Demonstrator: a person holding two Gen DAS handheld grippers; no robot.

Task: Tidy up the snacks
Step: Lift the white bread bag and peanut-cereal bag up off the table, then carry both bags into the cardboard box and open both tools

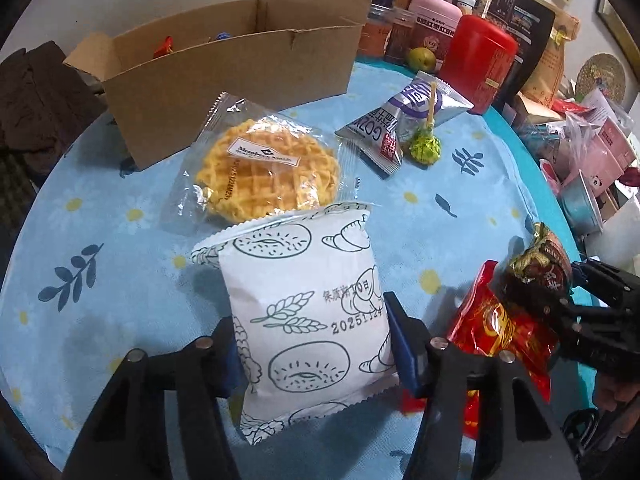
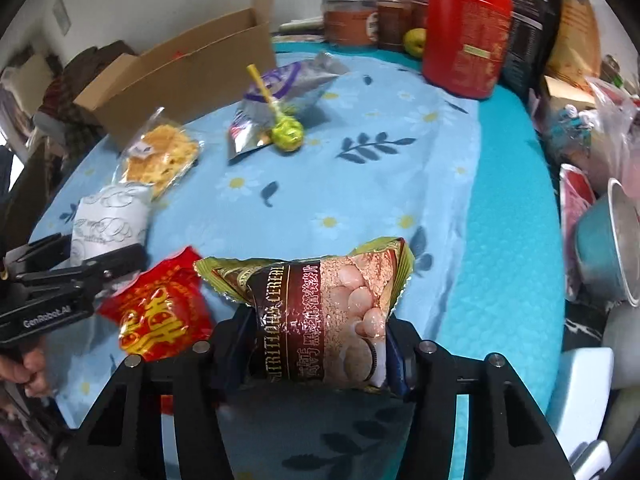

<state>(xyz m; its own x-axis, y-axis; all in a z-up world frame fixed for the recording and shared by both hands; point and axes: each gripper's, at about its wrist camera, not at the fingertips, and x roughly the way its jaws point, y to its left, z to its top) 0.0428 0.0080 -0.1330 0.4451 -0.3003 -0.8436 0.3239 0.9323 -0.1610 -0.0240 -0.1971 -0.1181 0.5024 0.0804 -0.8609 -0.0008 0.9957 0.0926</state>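
Gripping one packet each, the left gripper [image 1: 316, 344] jaws clench the white bread packet [image 1: 304, 312] and the right gripper [image 2: 320, 340] jaws the brown cereal packet [image 2: 320, 312]; next, carrying both to the cardboard box [image 1: 224, 76] at the worktop's far left corner.

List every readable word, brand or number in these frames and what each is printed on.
"20251124": white pastry packet
"Member's Mark" (partly legible): waffle wrapper label
"NUTRITIOUS CEREAL" (ends cut off): brown cereal snack packet
"GenRobot.AI": left gripper body
Chinese print on the red tin, purple-silver packet and red packet: too blurred to read.
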